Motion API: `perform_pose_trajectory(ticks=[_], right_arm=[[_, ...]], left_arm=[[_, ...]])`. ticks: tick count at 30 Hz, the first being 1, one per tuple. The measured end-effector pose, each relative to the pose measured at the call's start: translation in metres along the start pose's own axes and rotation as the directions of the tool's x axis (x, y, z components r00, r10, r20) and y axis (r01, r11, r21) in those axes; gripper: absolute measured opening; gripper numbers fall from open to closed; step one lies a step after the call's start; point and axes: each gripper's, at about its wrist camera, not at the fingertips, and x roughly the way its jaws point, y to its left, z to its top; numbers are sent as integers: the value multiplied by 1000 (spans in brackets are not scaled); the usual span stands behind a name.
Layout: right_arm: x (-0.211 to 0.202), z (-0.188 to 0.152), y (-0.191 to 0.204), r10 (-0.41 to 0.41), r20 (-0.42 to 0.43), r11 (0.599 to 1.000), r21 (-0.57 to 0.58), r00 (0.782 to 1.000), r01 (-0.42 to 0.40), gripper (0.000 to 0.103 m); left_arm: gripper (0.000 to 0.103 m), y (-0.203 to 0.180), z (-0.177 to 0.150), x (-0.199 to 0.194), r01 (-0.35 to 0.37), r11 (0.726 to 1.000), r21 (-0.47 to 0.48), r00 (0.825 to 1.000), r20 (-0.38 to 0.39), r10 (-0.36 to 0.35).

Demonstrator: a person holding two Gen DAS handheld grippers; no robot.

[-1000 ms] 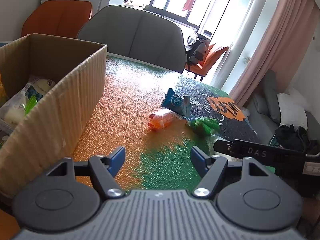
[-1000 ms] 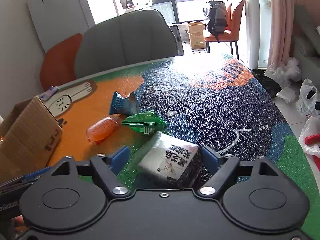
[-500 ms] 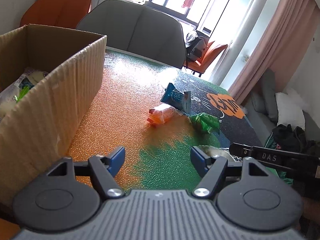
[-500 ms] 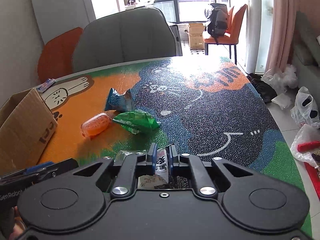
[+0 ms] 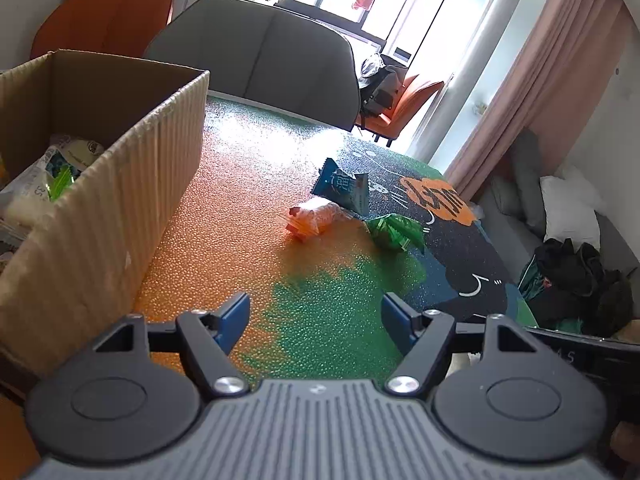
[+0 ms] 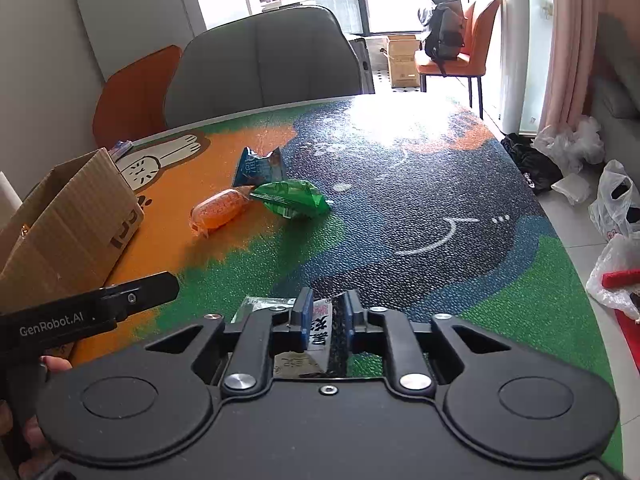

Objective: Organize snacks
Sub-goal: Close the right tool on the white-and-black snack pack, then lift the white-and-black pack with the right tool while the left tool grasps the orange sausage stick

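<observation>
My right gripper [image 6: 327, 314] pinches a black and white snack packet [image 6: 320, 320] between its blue pads, just above the green part of the table mat; its jaws are opening slightly, with the packet still between them. My left gripper [image 5: 316, 312] stands open over the mat with nothing between its fingers. Beside it on the left is a cardboard box [image 5: 120, 184] holding several packets. An orange packet [image 5: 314, 218], a blue packet [image 5: 344, 186] and a green packet [image 5: 394, 232] lie together mid-table. The right wrist view shows the same orange packet [image 6: 220, 210], blue packet [image 6: 258, 166] and green packet [image 6: 292, 198].
A grey chair [image 6: 264, 64] and an orange chair [image 6: 132, 100] stand at the table's far edge. The box [image 6: 68, 224] sits at the left of the right wrist view. Plastic bags [image 6: 616, 208] lie on the floor to the right, past the table's edge.
The right gripper closed on the black and white packet, which had lain between its open fingers, and pulled back with it. The left gripper stayed open and nearly still.
</observation>
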Motion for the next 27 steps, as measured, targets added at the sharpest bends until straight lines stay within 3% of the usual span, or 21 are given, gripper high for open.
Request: perform_pose_trajectory(ticks=[3, 5, 7, 17, 21, 22, 27], right_arm=[[-7, 0, -2, -25, 5, 999, 26, 1000, 24, 42], [-12, -1, 2, -25, 23, 1000, 16, 999, 25, 77], [-13, -5, 10, -34, 23, 999, -29, 999, 34, 88], [20, -19, 25, -28, -41, 995, -93, 999, 24, 96], [17, -21, 21, 9, -24, 996, -94, 1000, -11, 80], [16, -20, 19, 11, -21, 995, -96, 1000, -13, 70], [13, -17, 4, 13, -9, 997, -80, 1000, -13, 64]], left_arm=[[71, 2, 1, -2, 4, 1000, -5, 1000, 1, -4], [71, 3, 2, -3, 5, 1000, -10, 1000, 4, -5], [71, 5, 3, -2, 10, 1000, -17, 1000, 1, -10], [72, 0, 2, 8, 0, 1000, -10, 1000, -14, 0], [73, -3, 6, 14, -17, 1000, -8, 1000, -7, 17], [74, -4, 8, 15, -24, 1000, -8, 1000, -2, 24], [75, -14, 14, 26, -53, 999, 12, 999, 1, 53]])
